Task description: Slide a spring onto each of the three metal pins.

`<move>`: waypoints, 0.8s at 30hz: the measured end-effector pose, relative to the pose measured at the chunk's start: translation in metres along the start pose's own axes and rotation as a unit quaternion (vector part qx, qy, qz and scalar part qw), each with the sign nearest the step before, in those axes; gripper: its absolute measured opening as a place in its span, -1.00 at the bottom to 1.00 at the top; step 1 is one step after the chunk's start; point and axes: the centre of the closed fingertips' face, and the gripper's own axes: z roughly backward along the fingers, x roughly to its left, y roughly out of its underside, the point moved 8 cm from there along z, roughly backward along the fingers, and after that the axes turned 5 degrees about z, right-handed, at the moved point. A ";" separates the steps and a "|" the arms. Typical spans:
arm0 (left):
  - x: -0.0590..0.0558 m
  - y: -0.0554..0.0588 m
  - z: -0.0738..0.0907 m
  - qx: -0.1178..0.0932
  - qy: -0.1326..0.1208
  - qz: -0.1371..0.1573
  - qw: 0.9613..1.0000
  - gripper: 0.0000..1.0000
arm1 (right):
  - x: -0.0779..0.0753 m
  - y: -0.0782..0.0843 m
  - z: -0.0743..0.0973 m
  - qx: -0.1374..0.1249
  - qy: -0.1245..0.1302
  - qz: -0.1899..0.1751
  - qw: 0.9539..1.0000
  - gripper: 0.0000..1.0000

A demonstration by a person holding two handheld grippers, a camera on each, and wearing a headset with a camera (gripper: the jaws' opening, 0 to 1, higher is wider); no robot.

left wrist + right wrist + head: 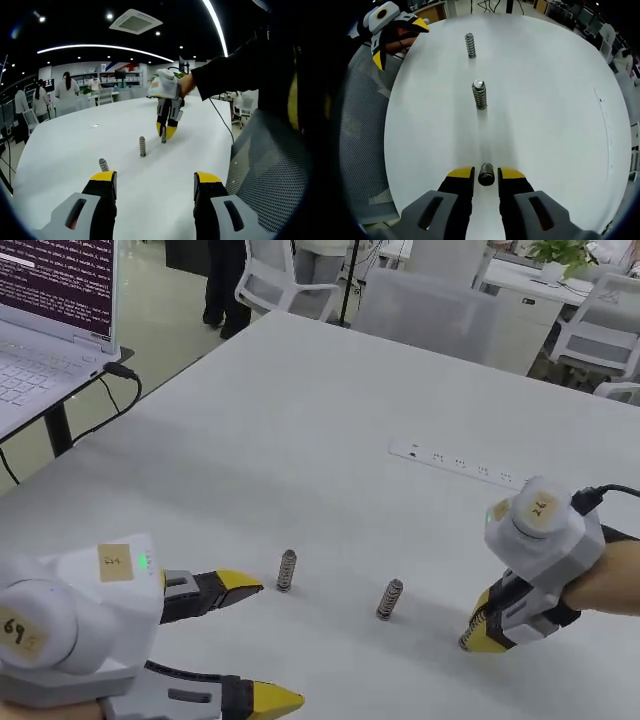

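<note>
Two springs stand upright on pins on the white table (300,440): one (287,570) on the left, one (390,598) in the middle. The third spring (486,174) stands on the right, between the jaws of my right gripper (486,171), which is shut on it from above. In the head view this gripper (480,633) points down at the table. My left gripper (258,642) lies low at the bottom left, open and holding nothing, with its yellow tips just left of the left spring (103,164). The middle spring (142,146) lies farther along the row.
A white power strip (455,462) lies on the table behind the springs. A laptop (50,310) sits on a stand at the far left. Office chairs (420,310) line the far edge. A mesh chair (270,165) is close by me.
</note>
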 end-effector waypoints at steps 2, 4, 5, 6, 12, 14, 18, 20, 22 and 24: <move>0.000 0.000 0.000 0.000 0.001 0.000 1.000 0.16 | 0.000 0.002 0.002 -0.003 0.003 -0.003 1.000 -0.58; 0.000 0.000 -0.001 0.002 0.001 0.001 1.000 0.16 | 0.000 0.004 0.004 -0.011 0.008 -0.008 1.000 -0.53; 0.000 0.000 -0.001 0.002 0.002 0.001 1.000 0.16 | 0.000 0.005 0.005 -0.018 0.011 -0.014 1.000 -0.50; 0.000 0.000 -0.001 0.002 0.002 0.001 1.000 0.16 | 0.000 0.006 0.006 -0.021 0.013 -0.016 1.000 -0.47; 0.004 -0.003 -0.001 0.000 0.000 0.004 1.000 0.17 | 0.005 0.012 0.015 -0.054 0.036 -0.037 0.997 -0.18; 0.005 -0.004 0.000 -0.001 0.000 0.004 1.000 0.17 | 0.008 0.015 0.019 -0.070 0.045 -0.044 0.996 -0.08; 0.007 -0.005 0.000 -0.002 -0.002 0.007 1.000 0.18 | 0.015 0.019 0.026 -0.106 0.065 -0.066 0.990 0.05; 0.009 -0.006 -0.001 -0.002 -0.002 0.009 1.000 0.19 | 0.020 0.023 0.028 -0.118 0.072 -0.073 0.988 0.09; 0.010 -0.006 -0.001 -0.002 -0.003 0.011 1.000 0.19 | 0.025 0.025 0.030 -0.131 0.082 -0.081 0.985 0.16; 0.012 -0.005 -0.001 0.000 -0.004 0.013 1.000 0.19 | 0.030 0.025 0.035 -0.147 0.094 -0.088 0.981 0.19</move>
